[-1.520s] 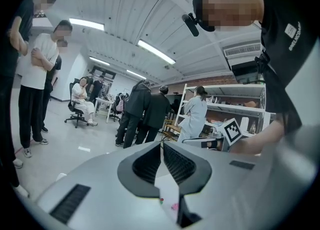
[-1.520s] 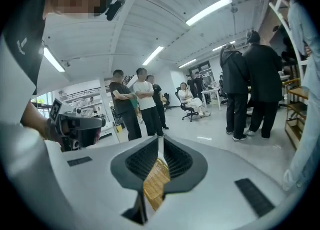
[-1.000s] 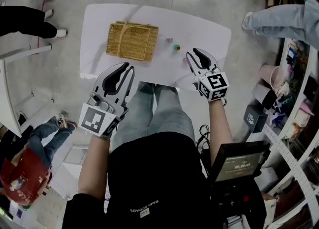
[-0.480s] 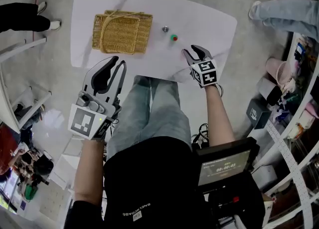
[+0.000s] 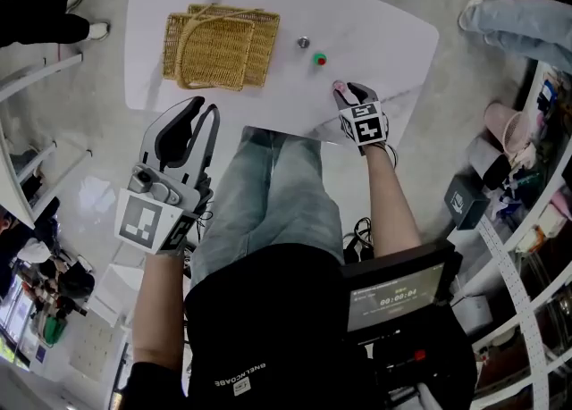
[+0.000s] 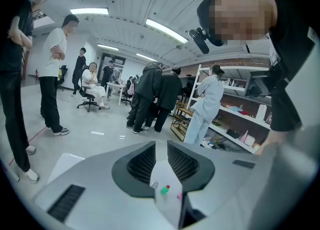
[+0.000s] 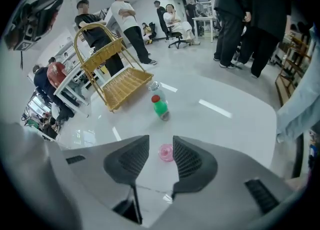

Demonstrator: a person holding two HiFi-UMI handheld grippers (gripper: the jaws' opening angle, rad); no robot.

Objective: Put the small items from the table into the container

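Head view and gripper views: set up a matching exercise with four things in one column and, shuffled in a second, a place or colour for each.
Things:
1 basket
2 bottle
3 pink item
4 left gripper

Descriptions:
A on the table, between the open jaws of the right gripper
B green with a red cap
C by the table's near edge, nothing between its jaws
D woven, on the table's left part in the head view

Pairs: 1-D; 2-B; 3-A; 4-C
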